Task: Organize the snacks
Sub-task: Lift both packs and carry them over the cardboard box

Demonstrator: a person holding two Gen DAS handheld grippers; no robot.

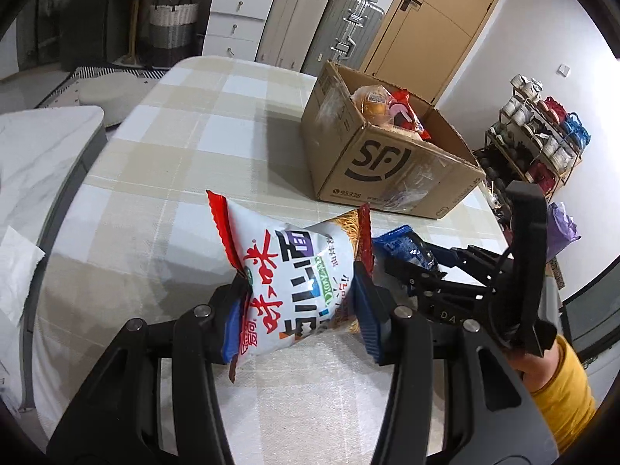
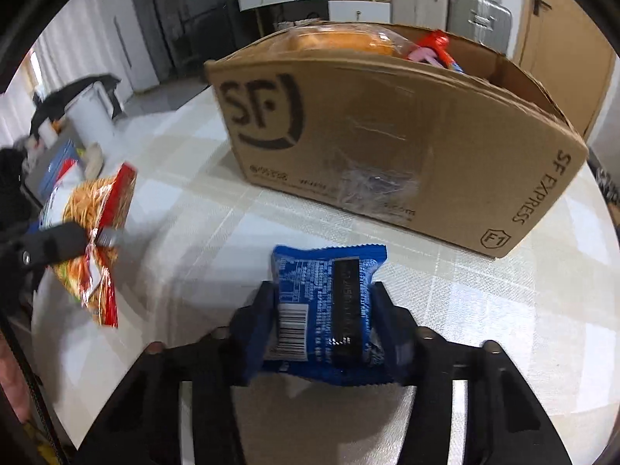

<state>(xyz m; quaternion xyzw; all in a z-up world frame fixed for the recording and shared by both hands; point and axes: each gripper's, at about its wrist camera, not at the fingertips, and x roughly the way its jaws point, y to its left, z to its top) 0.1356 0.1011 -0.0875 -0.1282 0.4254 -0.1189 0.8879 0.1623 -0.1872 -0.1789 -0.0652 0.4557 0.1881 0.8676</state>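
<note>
Both tongs loaded: left tongs [image 1: 300, 302] clamped on white-and-red crinkly noodle packet [image 1: 288, 279], right tongs [image 2: 323, 321] on blue foil snack packet [image 2: 329, 302]; clear the brown cardboard box [image 2: 407, 143] rim before release

Cardboard box [image 2: 387, 135] interior mostly hidden behind its near wall; left-edge clutter [image 2: 58, 155] blurred.

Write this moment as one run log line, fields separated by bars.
left gripper: shut on noodle packet | right gripper: shut on blue packet | cardboard box: on table, open, holds snacks
</note>
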